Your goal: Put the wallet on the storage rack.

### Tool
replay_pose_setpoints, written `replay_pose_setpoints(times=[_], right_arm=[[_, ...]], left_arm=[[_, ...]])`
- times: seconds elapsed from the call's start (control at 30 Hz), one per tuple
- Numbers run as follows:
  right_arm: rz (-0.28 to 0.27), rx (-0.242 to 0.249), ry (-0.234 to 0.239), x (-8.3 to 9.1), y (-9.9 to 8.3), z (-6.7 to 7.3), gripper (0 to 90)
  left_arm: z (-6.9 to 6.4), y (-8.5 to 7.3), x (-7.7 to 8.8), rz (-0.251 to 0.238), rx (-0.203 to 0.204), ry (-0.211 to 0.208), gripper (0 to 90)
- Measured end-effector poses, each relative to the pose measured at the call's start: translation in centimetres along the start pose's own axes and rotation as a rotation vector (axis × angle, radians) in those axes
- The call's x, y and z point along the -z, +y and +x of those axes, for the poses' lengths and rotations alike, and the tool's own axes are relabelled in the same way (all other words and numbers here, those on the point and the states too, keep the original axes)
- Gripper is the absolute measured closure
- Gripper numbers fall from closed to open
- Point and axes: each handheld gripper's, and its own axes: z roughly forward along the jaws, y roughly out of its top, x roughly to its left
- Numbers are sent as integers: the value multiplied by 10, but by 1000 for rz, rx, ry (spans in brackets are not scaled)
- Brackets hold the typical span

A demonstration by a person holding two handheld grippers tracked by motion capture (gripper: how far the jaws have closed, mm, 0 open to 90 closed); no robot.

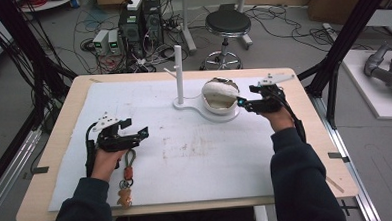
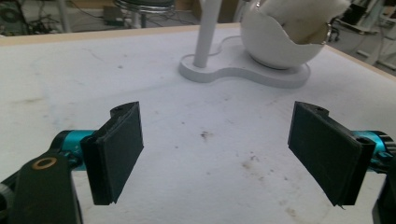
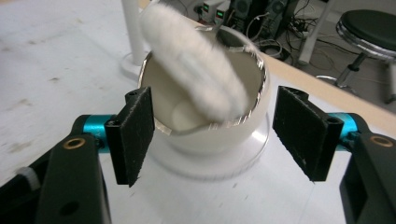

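From the high view I see my right gripper (image 1: 241, 102) at about two o'clock on the white mat (image 1: 196, 155). It sits just beside the white egg-shaped bowl (image 1: 218, 102), at the bowl's three o'clock side. In the right gripper view its two black jaws stand wide apart, one on each side of the bowl, and they do not press on it. Nothing is held between them.

A fluffy white pad (image 3: 194, 60) leans in the bowl (image 3: 210, 135), tilted, with its top poking out over the rim toward eleven o'clock. The bowl stands on a flat white base (image 1: 204, 113). A thin white post (image 1: 179, 73) rises from that same base, at the bowl's nine o'clock.

My left gripper (image 1: 135, 133) is at about eight o'clock on the mat, well apart from the bowl. In the left gripper view its jaws are wide too, with bare mat (image 2: 205, 140) between them. The bowl (image 2: 275, 44) and post (image 2: 208, 32) are far off at twelve to one o'clock there.

A keychain (image 1: 128, 176) with a brown ring and a small bear lies on the mat just beside my left hand (image 1: 106, 159), at its four o'clock.
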Motion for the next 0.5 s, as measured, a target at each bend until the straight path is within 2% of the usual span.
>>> replay_pose_setpoints(times=[0.13,0.23,0.4,0.5], right_arm=[[-23,-70,-19,17,-32,4,269],[-2,-107,-30,26,-54,7,256],[17,-116,-43,32,-79,14,248],[37,-113,-37,31,-83,16,248]], left_arm=[[8,-3,10,-1,10,30,180],[14,-5,14,2,25,46,180],[16,-5,17,-3,26,58,180],[13,-4,17,-3,16,61,180]])
